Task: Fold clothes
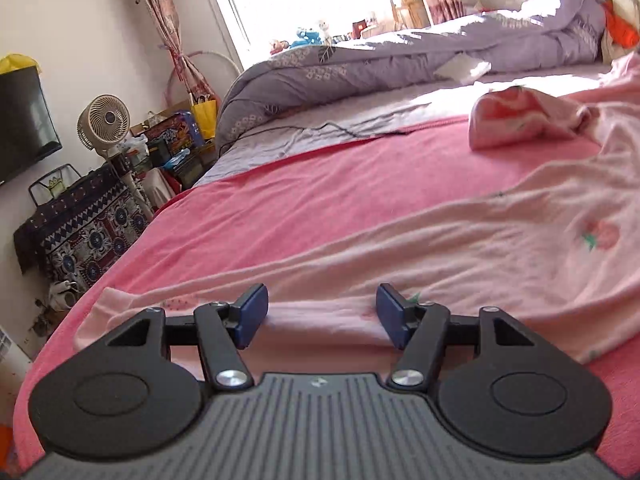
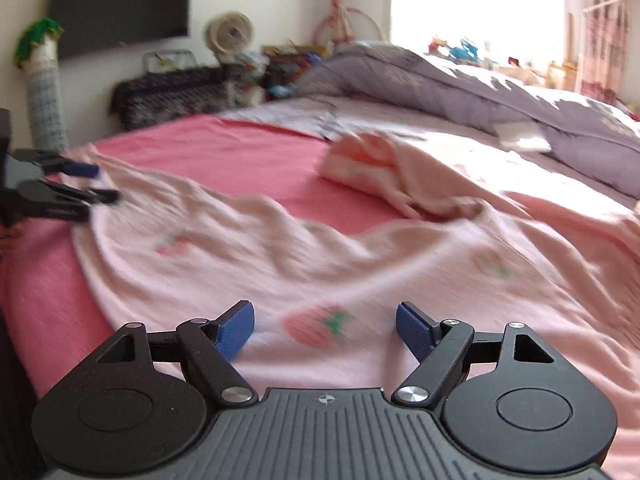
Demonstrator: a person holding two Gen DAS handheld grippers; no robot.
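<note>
Both grippers gape wide, holding nothing: left gripper over the near hem of the pink garment, right gripper above its strawberry print; garment lies rumpled on the pink blanket. Prob. the pre-fold grab; next move needs both to pinch the near edge, then lift it far-ward.

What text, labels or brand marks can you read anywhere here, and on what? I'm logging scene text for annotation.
No words or numbers are readable in either view.
Small emblem on the left claw housing: a symbol, no letters.
Similar emblem on the right claw housing: no letters.
Colourful box by the fan: print too blurred to read.
Pink garment: strawberry pictures only.
</note>
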